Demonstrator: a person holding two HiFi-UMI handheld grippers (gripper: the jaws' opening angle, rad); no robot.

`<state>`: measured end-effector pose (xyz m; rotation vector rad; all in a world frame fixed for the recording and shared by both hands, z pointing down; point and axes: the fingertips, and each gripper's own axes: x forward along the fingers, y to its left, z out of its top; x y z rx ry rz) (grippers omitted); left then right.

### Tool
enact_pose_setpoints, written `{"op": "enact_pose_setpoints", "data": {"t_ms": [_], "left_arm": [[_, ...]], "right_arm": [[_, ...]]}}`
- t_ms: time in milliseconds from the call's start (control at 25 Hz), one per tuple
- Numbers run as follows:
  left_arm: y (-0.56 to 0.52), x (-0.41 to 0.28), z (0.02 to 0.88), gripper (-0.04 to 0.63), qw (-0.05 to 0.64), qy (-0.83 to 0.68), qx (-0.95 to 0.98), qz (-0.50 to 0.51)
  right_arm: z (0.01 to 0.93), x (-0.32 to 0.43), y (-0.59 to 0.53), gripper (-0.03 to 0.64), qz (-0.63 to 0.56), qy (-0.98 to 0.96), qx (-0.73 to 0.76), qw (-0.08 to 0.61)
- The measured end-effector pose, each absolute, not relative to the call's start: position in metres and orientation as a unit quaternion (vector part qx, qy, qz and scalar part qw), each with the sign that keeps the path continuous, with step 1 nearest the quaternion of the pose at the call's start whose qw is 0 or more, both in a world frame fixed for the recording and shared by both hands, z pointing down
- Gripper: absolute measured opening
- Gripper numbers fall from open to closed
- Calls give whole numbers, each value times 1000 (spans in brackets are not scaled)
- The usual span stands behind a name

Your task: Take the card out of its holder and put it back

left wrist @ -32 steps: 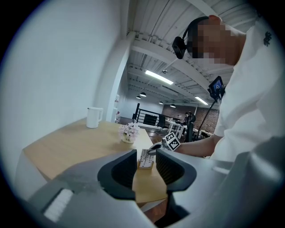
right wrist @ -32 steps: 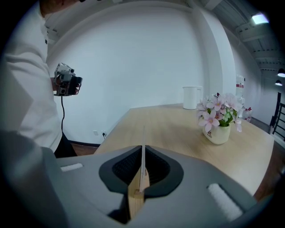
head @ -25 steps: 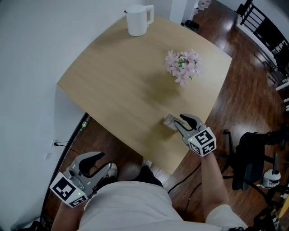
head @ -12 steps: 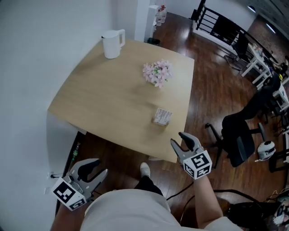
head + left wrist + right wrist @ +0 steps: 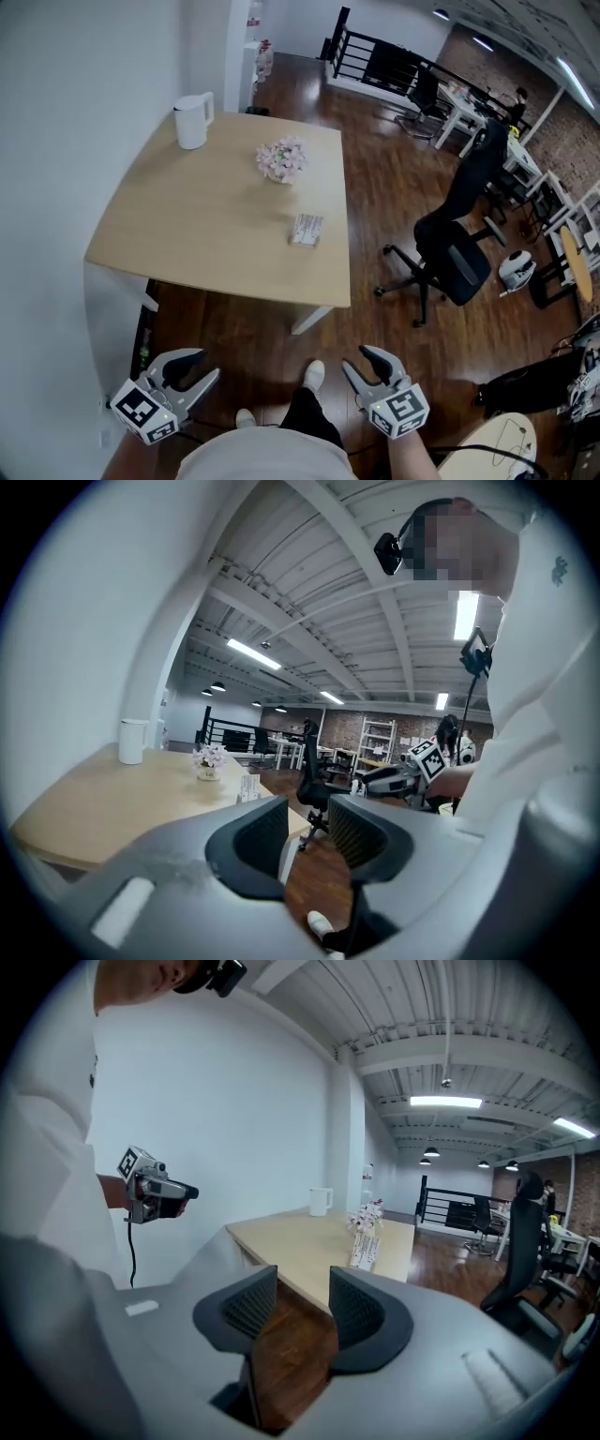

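The card holder (image 5: 307, 230) with white cards stands near the right edge of the wooden table (image 5: 187, 234), far from both grippers. It also shows small in the left gripper view (image 5: 249, 787) and in the right gripper view (image 5: 364, 1249). My left gripper (image 5: 199, 367) hangs over the floor at the bottom left, open (image 5: 307, 822) and holding nothing. My right gripper (image 5: 361, 361) is at the bottom centre, also over the floor. Its jaws have just been opening and stand open (image 5: 302, 1302) with nothing between them.
A white jug (image 5: 193, 120) and a small pot of pink flowers (image 5: 283, 159) stand on the table. A black office chair (image 5: 455, 258) is to the right on the wooden floor. A white wall runs along the left. My shoe (image 5: 314, 375) shows between the grippers.
The right gripper has left the card holder and drawn back off the table, down to the bottom of the head view. The whole view has backed away, so the table looks smaller and farther.
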<state>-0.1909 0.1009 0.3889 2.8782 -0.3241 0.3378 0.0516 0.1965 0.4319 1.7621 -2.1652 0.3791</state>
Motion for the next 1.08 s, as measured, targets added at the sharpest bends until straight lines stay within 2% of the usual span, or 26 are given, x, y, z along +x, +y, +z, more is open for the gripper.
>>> {"op": "enact_pose_setpoints", "data": {"t_ms": [440,1080], "left_arm": [[168,-155,389,141,96,-43,990,96],[308,-100,380,141,81,-34,991,97]], "right_arm": [[406,42,284,164,107,-737,648,160],[412,56,421,151,99,-761,621,157]]}}
